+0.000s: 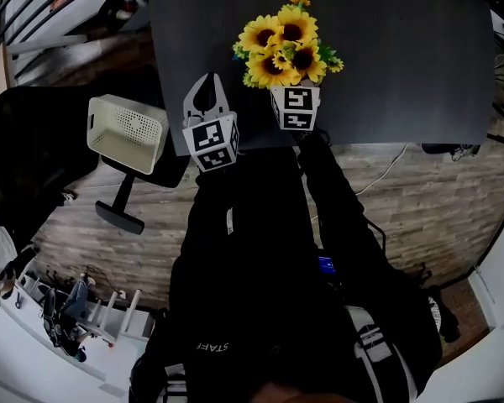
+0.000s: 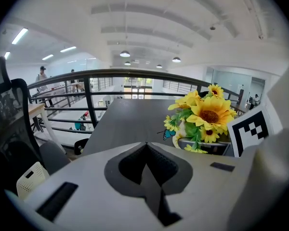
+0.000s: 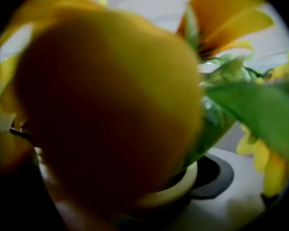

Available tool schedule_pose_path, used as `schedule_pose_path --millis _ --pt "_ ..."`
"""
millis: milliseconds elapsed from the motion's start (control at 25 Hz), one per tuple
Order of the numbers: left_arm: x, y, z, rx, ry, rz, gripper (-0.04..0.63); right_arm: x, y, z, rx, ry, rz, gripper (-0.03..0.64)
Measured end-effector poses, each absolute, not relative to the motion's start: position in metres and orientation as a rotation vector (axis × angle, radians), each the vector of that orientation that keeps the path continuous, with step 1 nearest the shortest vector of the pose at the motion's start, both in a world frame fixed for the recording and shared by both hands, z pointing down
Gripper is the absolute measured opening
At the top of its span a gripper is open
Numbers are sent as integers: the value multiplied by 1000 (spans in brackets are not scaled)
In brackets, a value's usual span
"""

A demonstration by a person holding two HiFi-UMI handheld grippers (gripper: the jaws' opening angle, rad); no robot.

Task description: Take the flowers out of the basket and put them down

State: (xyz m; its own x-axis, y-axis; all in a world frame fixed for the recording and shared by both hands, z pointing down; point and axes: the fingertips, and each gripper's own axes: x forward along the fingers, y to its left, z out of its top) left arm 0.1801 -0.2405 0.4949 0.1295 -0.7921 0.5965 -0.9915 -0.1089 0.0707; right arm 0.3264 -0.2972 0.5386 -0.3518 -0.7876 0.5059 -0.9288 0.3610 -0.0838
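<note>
A bunch of yellow sunflowers (image 1: pixel 286 44) with green leaves stands over the dark table (image 1: pixel 403 57), just past its near edge. My right gripper (image 1: pixel 295 91) is shut on the base of the bunch, its marker cube below the blooms. In the right gripper view a blurred petal (image 3: pixel 106 105) fills the picture, with a cream ring (image 3: pixel 176 191) against a dark pad (image 3: pixel 216 177). My left gripper (image 1: pixel 207 81) hovers left of the flowers, shut and holding nothing; its pads meet (image 2: pixel 145 146). The flowers (image 2: pixel 209 117) show at its right. The cream basket (image 1: pixel 126 133) sits off the table, at the left.
The basket (image 2: pixel 31 177) rests on a black chair seat (image 1: pixel 164 170) beside the table's left corner. Another black office chair (image 1: pixel 34 158) stands further left. A dark railing (image 2: pixel 86 76) runs beyond the table's far end. A white cable (image 1: pixel 386 170) lies on the wood floor.
</note>
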Motion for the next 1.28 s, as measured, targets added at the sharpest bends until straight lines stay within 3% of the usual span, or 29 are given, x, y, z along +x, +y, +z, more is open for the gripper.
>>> schedule_pose_path --millis 760,1160,1280 --pt "183 -215 472 1996 -1723 557 0 341 -232 511 1419 -2343 582 537" --pt "202 -175 376 2090 -1712 425 0 346 -168 394 1466 -2365 469 531" --pt "197 -158 340 2131 -1726 365 0 339 -155 349 1502 -2393 394 474"
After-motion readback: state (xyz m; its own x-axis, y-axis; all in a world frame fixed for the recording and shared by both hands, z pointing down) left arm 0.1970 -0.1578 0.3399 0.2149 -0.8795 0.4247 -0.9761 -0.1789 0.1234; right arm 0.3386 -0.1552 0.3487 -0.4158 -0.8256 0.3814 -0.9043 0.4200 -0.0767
